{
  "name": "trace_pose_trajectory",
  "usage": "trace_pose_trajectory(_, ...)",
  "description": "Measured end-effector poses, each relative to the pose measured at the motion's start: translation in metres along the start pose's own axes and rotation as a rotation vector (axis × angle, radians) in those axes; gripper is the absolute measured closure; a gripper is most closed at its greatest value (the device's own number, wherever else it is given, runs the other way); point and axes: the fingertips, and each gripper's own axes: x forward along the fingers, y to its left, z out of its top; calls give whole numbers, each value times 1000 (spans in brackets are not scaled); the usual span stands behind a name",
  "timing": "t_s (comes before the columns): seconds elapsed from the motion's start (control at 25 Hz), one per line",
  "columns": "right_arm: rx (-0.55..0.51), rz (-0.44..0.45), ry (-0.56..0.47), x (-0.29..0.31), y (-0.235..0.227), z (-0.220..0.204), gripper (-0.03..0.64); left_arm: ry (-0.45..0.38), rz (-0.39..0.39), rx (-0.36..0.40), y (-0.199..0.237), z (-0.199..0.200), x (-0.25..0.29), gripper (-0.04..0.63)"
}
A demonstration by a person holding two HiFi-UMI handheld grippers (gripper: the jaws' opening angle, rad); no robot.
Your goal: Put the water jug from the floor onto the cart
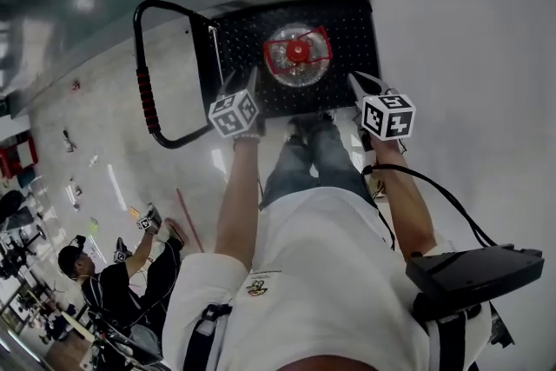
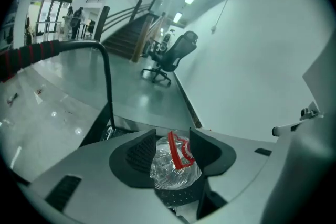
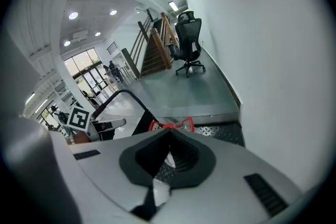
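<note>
Resting upper centre in the head view, water jug stands on cart deck. Left gripper jaws wide, holding nothing; right gripper jaws together, empty. Risk: a bumped cart could topple the unsecured jug.

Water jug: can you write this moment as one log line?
water jug: on cart deck | left gripper: open, not gripping | right gripper: shut, empty | step: jug placed

A black office chair stands far ahead of the left gripper, with a staircase just left of it.
</note>
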Motion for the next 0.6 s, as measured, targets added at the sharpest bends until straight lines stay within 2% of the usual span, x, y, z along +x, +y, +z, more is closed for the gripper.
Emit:
trace_pose_trajectory(0.12, -29, -18, -34, -25, 33, 0, 601, -32, -20, 25, 0, 13, -58, 413)
trace_pose_trajectory(0.24, -41, -45, -78, -57, 61, -8, 601, -64, -66, 73, -11, 16, -111, 465)
trace_pose_trajectory(0.4, -58, -69, -123, -93, 80, 8, 601, -87, -99, 118, -38, 35, -152, 527)
trace_pose_trajectory(0.52, -62, -79, -146, -118, 79, -5, 601, -95, -96, 159, -58, 21, -176, 588)
trace_pose_trajectory(0.6, -57, -84, -163, -142, 80, -21, 601, -103, -103, 171, -75, 7, -198, 592)
